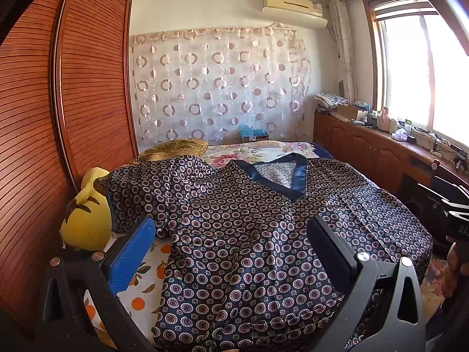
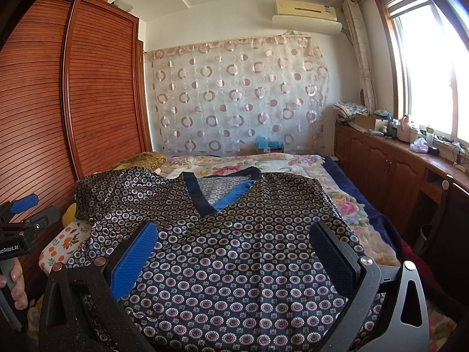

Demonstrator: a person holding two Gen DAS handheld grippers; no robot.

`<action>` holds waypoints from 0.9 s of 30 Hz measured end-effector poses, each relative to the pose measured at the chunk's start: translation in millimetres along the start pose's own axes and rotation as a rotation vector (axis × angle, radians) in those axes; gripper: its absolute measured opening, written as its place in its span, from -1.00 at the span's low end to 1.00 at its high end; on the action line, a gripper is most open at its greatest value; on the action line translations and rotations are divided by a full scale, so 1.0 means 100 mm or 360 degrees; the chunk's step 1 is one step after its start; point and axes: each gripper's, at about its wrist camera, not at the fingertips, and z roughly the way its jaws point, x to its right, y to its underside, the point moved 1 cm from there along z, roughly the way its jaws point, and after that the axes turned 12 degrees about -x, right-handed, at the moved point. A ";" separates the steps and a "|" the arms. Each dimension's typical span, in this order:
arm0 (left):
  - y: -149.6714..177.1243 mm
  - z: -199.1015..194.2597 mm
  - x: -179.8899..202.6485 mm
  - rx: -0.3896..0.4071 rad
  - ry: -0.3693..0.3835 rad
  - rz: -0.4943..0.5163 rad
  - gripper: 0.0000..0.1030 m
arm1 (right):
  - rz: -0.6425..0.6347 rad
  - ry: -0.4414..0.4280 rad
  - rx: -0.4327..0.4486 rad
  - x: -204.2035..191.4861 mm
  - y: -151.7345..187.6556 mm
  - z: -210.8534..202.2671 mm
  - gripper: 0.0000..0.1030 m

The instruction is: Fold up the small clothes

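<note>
While both grippers, left point(image 1: 231, 252) and right point(image 2: 234, 258), hang spread, pinch the shirt point(image 1: 249, 249) sleeve (frame left, possibly bunched) squarely.

Navy circle-print shirt point(image 1: 249, 234) (blue collar trim); floral bedspread point(image 2: 346, 205).

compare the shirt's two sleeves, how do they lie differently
In the left wrist view, the left sleeve is rumpled, draped up over the yellow plush toy beside the wardrobe; the right sleeve lies flatter, spread toward the bed's window-side edge. Both share the shirt's navy circle print.
</note>
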 end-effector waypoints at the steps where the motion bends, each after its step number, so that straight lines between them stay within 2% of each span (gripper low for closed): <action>1: 0.00 0.00 0.00 0.0000 0.0000 -0.0001 1.00 | 0.0001 -0.0001 0.0000 0.00 0.00 0.00 1.00; 27: -0.01 -0.02 0.01 0.0008 0.0003 -0.0002 1.00 | 0.0003 -0.0007 -0.0001 0.00 0.01 0.00 1.00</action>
